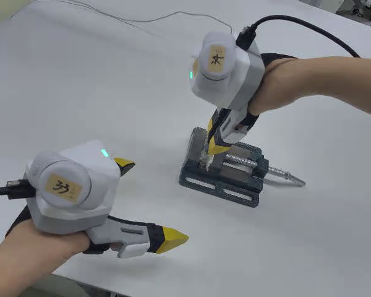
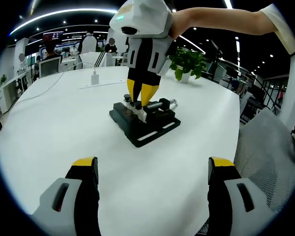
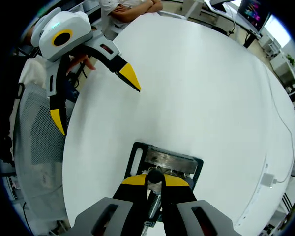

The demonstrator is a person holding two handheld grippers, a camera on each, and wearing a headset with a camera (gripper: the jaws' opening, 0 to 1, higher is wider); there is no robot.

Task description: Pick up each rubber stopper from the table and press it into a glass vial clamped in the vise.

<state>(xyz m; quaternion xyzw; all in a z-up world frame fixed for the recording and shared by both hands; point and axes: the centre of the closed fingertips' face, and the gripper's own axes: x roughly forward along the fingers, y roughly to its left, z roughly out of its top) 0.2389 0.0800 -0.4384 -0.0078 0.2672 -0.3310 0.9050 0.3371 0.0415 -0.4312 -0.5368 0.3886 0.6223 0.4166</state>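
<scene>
One small black round rubber stopper sits pinched between the yellow tips of the right gripper, jaws nearly together, directly over the dark grey metal vise on the white tabletop. A clear glass vial stands clamped in the vise just below the tips; contact cannot be told. Jaws of the left gripper spread wide, holding nothing, well apart from the vise.

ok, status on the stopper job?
Left gripper open, clear of the vise. Right gripper shut on rubber stopper, down at the vise top. Vial hidden under its tips. Nothing in the way.
</scene>
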